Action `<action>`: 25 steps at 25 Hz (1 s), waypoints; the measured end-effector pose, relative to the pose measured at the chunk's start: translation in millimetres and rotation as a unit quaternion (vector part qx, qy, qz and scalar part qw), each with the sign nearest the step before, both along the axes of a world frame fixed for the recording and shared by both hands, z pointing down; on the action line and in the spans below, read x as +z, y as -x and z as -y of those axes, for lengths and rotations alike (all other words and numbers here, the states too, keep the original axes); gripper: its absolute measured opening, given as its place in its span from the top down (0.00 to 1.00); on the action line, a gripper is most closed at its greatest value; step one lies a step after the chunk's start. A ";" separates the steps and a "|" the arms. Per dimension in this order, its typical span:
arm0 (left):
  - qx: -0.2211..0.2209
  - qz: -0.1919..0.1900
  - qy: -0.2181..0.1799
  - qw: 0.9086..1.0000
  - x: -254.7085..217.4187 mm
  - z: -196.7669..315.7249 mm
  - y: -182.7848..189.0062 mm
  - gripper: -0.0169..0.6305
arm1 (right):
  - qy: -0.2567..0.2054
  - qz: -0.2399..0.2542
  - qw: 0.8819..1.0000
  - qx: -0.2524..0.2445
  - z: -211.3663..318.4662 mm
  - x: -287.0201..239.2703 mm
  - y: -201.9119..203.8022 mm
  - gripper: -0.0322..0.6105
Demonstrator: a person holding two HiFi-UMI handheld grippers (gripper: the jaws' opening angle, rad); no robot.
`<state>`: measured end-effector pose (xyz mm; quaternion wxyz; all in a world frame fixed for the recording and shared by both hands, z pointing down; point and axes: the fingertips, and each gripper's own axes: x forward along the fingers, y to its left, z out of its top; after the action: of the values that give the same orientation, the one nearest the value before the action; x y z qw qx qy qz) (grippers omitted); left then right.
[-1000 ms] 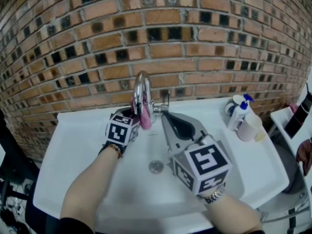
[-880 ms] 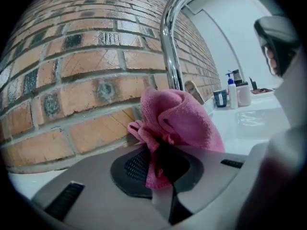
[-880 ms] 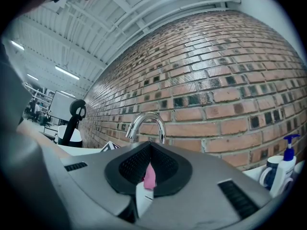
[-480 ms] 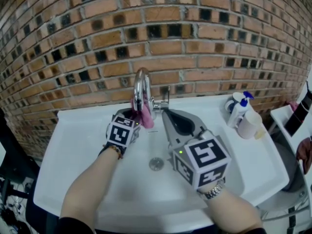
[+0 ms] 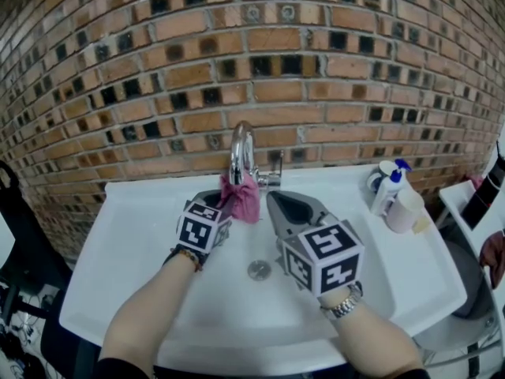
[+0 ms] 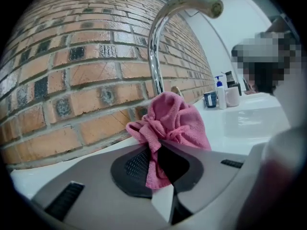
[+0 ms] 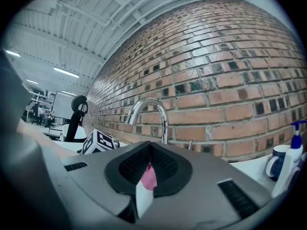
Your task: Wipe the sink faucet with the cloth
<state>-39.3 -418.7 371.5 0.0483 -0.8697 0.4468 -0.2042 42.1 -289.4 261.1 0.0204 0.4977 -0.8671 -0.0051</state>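
A chrome curved faucet [image 5: 242,152] rises at the back of the white sink [image 5: 118,235]. My left gripper [image 5: 225,205] is shut on a bunched pink cloth [image 5: 241,196], which lies against the lower part of the faucet stem [image 6: 154,75]. In the left gripper view the cloth [image 6: 175,123] bulges out past the closed jaws [image 6: 156,150]. My right gripper [image 5: 272,198] hovers just right of the cloth, shut and empty. In the right gripper view [image 7: 149,150] it points level at the faucet [image 7: 151,111], and a bit of the cloth [image 7: 149,176] shows beyond its tips.
A spray bottle [image 5: 388,184], a mug [image 5: 379,172] and a pale cup [image 5: 404,209] stand on the sink's right ledge. The drain [image 5: 259,270] lies in the basin below the grippers. A brick wall [image 5: 260,54] rises right behind the faucet, whose lever [image 5: 278,168] is to its right.
The left gripper has shifted a little with the cloth, lower along the faucet stem and toward me. The right gripper has kept its place.
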 end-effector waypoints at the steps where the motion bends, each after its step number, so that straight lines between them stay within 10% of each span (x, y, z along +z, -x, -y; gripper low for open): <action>1: 0.001 -0.006 -0.001 1.000 -2.5 -4.3 0.8 0.92 | 0.003 -0.002 1.000 -0.003 0.4 2.4 1.0 0.93; 11: 0.030 -0.044 -0.022 0.998 -29.2 -53.7 4.4 0.92 | 0.034 -0.031 0.998 -0.041 5.2 27.0 18.6 0.87; 18: 0.046 -0.075 -0.033 0.996 -48.0 -86.0 5.7 0.92 | 0.025 -0.105 0.991 -0.076 3.8 47.8 39.3 0.57; 25: 0.083 -0.088 -0.037 0.992 -66.7 -118.5 -4.4 0.92 | -0.036 -0.191 0.978 -0.079 -4.8 52.0 55.8 0.48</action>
<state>-34.9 -300.2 304.8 0.0572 -0.9160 0.3830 -0.1052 -13.7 -284.6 313.1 0.1674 0.4180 -0.8830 -0.1328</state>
